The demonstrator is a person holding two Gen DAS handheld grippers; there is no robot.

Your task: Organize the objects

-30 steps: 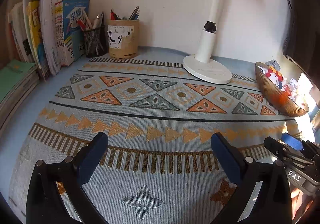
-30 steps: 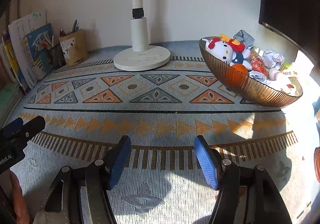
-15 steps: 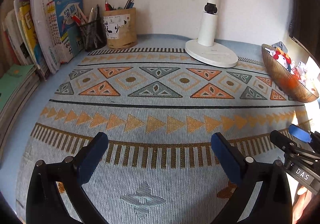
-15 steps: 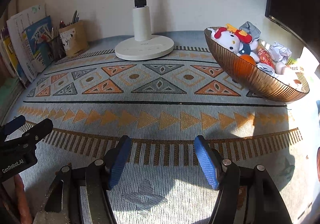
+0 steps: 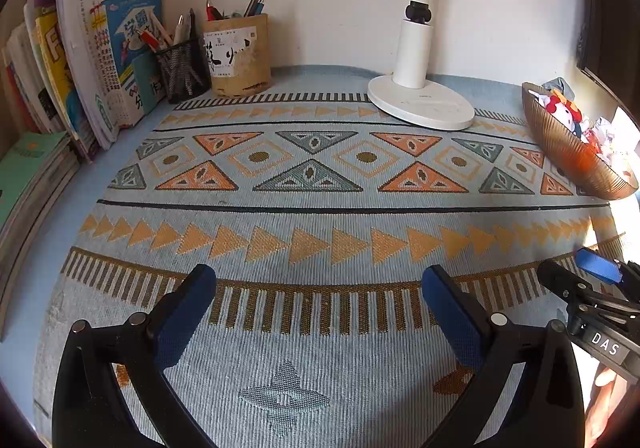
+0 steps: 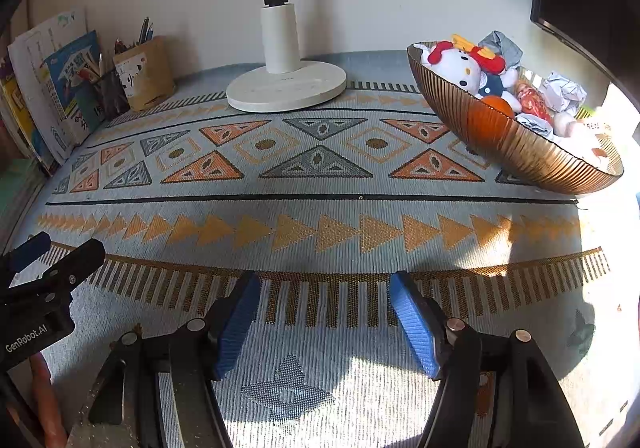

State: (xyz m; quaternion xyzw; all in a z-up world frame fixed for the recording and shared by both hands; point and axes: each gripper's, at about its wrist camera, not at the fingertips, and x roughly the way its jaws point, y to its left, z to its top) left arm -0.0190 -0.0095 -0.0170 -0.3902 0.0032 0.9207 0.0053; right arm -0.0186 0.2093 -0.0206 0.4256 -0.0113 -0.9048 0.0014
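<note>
A brown ribbed bowl (image 6: 520, 152) at the right holds a white plush cat (image 6: 456, 66), an orange ball, crumpled paper and other small items; it also shows in the left wrist view (image 5: 568, 152). My left gripper (image 5: 320, 288) is open and empty, low over the patterned cloth (image 5: 320, 208). My right gripper (image 6: 324, 292) is open and empty over the same cloth (image 6: 320, 208). Each gripper shows at the edge of the other's view: the right gripper (image 5: 588, 284), the left gripper (image 6: 52, 256).
A white lamp base (image 5: 420, 104) stands at the back. A tan pen cup (image 5: 238, 56) and a black mesh pen cup (image 5: 182, 68) stand at the back left, beside upright books (image 5: 92, 60). Flat green books (image 5: 28, 168) lie at the left edge.
Both grippers have pulled back and tilted a little, so the back of the desk sits higher in view. Both stay open and empty. No object has moved.
</note>
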